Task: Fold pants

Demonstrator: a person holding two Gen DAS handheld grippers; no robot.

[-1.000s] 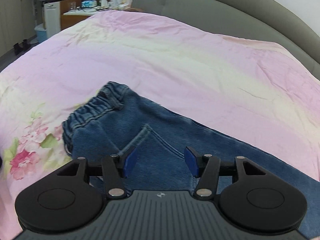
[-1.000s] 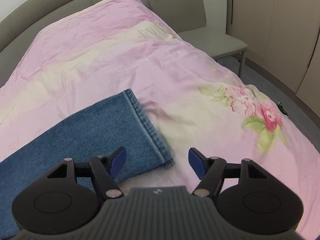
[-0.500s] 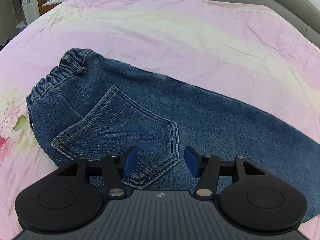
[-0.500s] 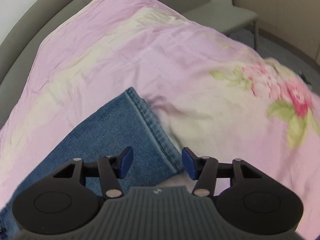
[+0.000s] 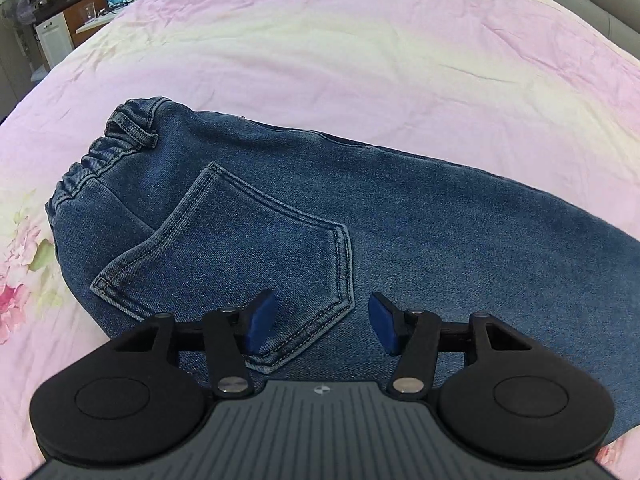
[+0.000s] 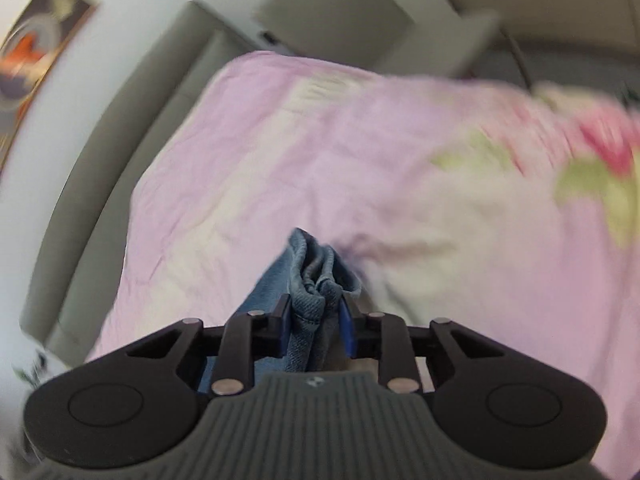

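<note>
Presently, the left gripper [image 5: 322, 322] hovers over the seat of the blue denim pants [image 5: 360, 216], its blue-padded fingers [image 5: 260, 320] spread apart with nothing between them. Whether the pads touch the cloth cannot be told. The back pocket [image 5: 240, 248] lies directly ahead of the left finger, its lower corner passing under that pad. The elastic waistband [image 5: 104, 156], with a belt loop, sits ahead and to the left of this gripper. One leg runs off to its right, lying flat on the pink bedspread [image 5: 360, 60], whose floral print shows at the left edge.

The right gripper [image 6: 316, 330] is pressed together on the leg hem [image 6: 316, 276] of the pants. The hem is bunched into folds that stand up between and just ahead of the fingers, and denim trails down behind them toward the gripper body. The pink bedspread [image 6: 320, 152] spreads out ahead of and below this gripper; the raised hem appears clear of it. This view is motion-blurred. A grey headboard [image 6: 120, 152] lies to the left, a grey chair [image 6: 340, 12] far ahead.
</note>
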